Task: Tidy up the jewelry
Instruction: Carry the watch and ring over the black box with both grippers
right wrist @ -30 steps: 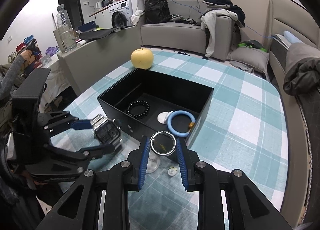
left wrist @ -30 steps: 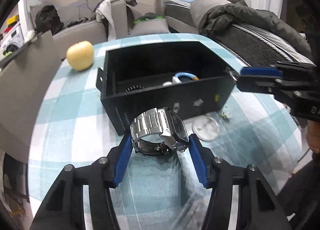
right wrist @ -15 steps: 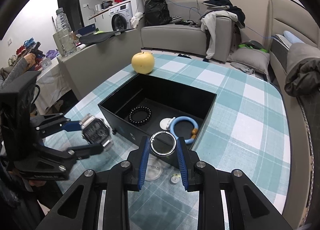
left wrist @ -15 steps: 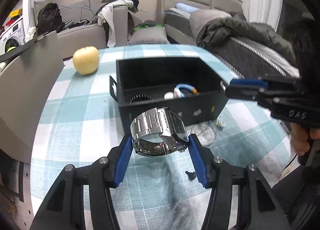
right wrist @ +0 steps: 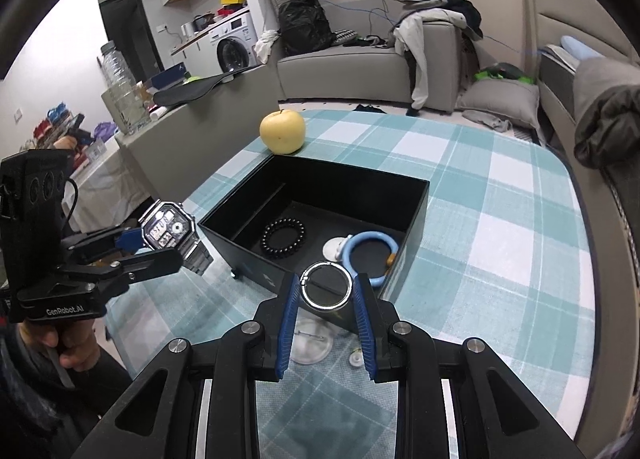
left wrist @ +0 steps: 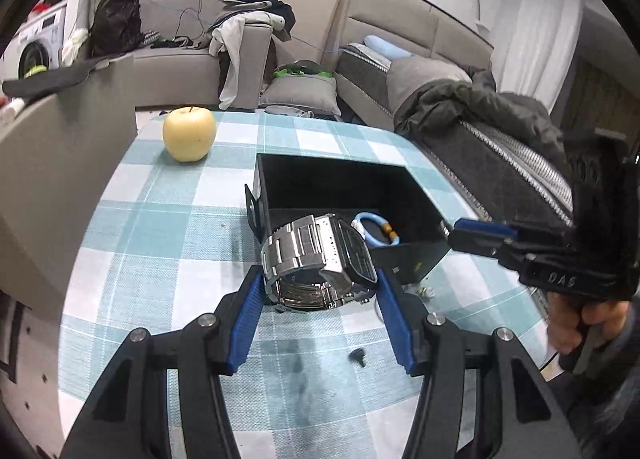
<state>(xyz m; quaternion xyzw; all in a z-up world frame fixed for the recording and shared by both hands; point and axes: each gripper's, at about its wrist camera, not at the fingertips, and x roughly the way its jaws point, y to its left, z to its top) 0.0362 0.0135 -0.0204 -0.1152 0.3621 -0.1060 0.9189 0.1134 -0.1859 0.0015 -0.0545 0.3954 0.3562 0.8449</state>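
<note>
While both loads hang in the air short of the black box (right wrist: 416, 219), I record the step as carry-and-deposit, neither piece yet put away. Item one: steel watch (left wrist: 320, 263), clamped by its bracelet in my left gripper (left wrist: 320, 291), held above the worktop (left wrist: 160, 235) just outside the box's near wall. Item two: silver ring bangle (right wrist: 326, 286), pinched edge to edge in my right gripper (right wrist: 326, 295), poised over the box's near rim. Already lodged on the box floor: black bead bracelet (right wrist: 283, 238), blue ring with amber beads (right wrist: 372, 255), small white piece (right wrist: 334, 248) touching that ring. Loose on the worktop beside the box: clear round disc (right wrist: 310, 343), small white bit (right wrist: 355, 359). Unrelated: yellow apple (right wrist: 282, 131) behind the box. Next move, as I judge it: carry each piece over the rim, lower toward bare floor apart from the pieces already stored, then loosen the grip.
</note>
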